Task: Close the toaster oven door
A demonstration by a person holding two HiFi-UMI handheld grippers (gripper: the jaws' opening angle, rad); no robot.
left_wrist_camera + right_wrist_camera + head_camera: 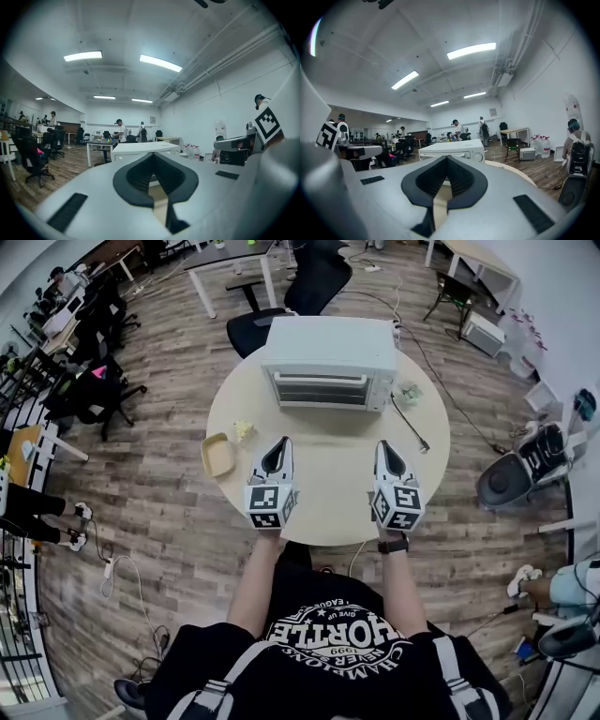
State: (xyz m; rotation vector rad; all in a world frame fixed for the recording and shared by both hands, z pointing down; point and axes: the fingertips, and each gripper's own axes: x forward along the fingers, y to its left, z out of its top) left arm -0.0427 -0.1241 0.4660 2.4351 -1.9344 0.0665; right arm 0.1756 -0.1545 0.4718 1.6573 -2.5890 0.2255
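Head view alone shows yellowish tray [217,456] left of toaster oven [330,362].

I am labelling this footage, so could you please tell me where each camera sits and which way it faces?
Head view: on the person's head, looking steeply down on the round table, toaster oven, both forearms, left gripper and right gripper.
Left gripper view: on the left gripper, looking level along its shut fingers to the toaster oven.
Right gripper view: on the right gripper, looking likewise along its shut fingers.
Shared: all three show the toaster oven.
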